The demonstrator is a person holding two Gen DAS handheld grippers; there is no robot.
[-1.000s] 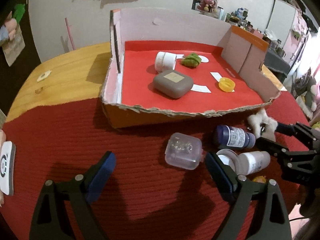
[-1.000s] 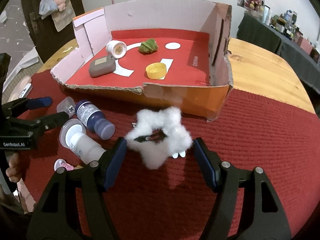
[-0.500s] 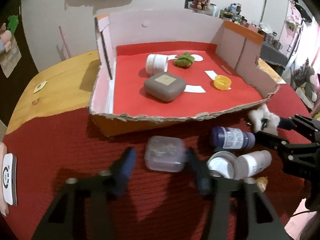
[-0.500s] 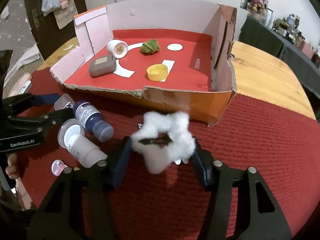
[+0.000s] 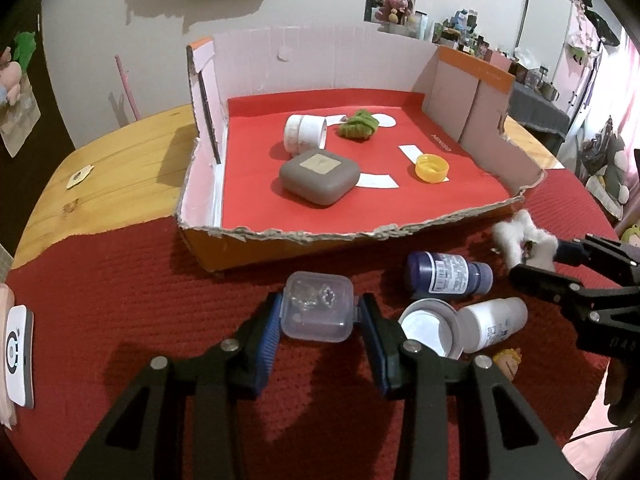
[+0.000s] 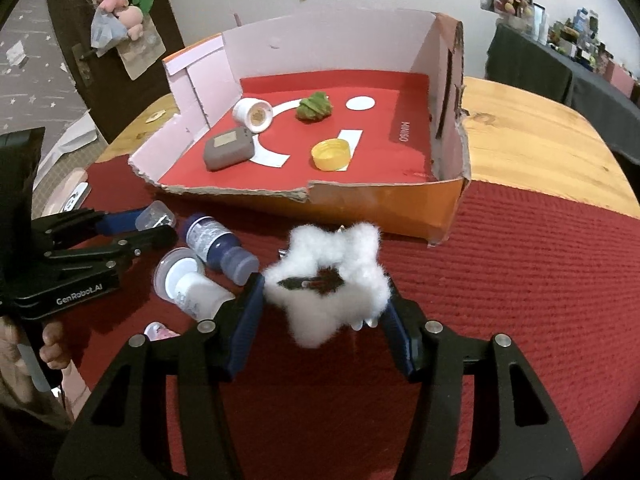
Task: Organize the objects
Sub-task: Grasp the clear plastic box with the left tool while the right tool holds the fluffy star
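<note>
Clear plastic case (image 5: 318,312), trinkets inside, clamped by left gripper (image 5: 319,330) fingers; right gripper (image 6: 324,312) fingers squeezing white fluffy star (image 6: 326,286).

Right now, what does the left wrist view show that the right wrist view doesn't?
Only the left wrist view: the left gripper from behind, pads pressing the whole clear plastic case, and a white device at the mat's edge.

Only the right wrist view: the right gripper closed on the fluffy white star clip, seen in full, and a hand holding the left gripper.

Both: the cardboard box, dark blue bottle and white bottle.
</note>
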